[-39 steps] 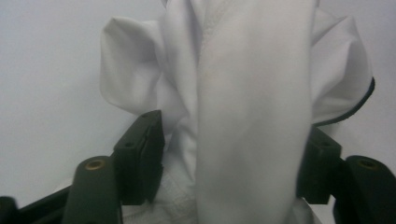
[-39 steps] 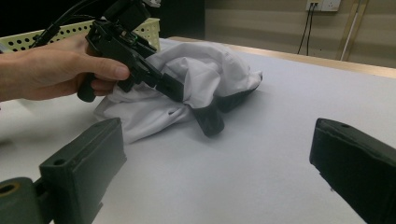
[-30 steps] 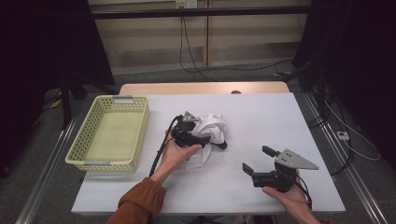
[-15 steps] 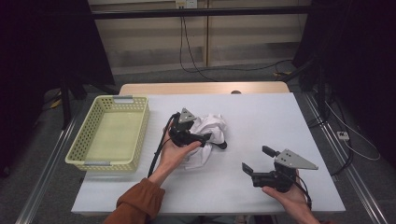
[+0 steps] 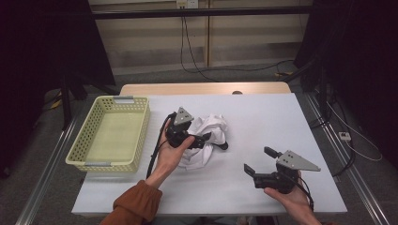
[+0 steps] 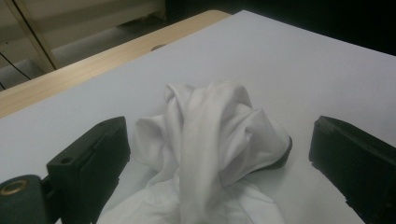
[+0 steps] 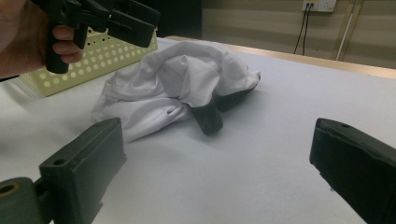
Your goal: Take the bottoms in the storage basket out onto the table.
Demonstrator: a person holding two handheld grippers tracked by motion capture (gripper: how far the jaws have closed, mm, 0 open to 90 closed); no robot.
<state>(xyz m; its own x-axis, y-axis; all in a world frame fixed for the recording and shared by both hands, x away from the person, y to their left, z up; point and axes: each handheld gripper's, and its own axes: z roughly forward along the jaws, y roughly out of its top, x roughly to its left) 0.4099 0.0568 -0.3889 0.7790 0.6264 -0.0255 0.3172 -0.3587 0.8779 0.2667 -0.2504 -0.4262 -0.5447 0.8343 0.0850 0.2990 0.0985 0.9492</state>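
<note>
Rust-orange sleeve (image 5: 133, 206); black grippers, chunky fingers (image 6: 91, 158), grey three-cornered plates.

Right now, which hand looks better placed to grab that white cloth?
Probably the left: the left gripper hovers over the white cloth, jaws open. The right gripper sits apart across bare table.

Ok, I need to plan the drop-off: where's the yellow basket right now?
In the high view the yellow basket sits at the table's left edge, left of the white cloth.

Soft white cloth (image 6: 210, 140), matt table (image 5: 291, 122)
</note>
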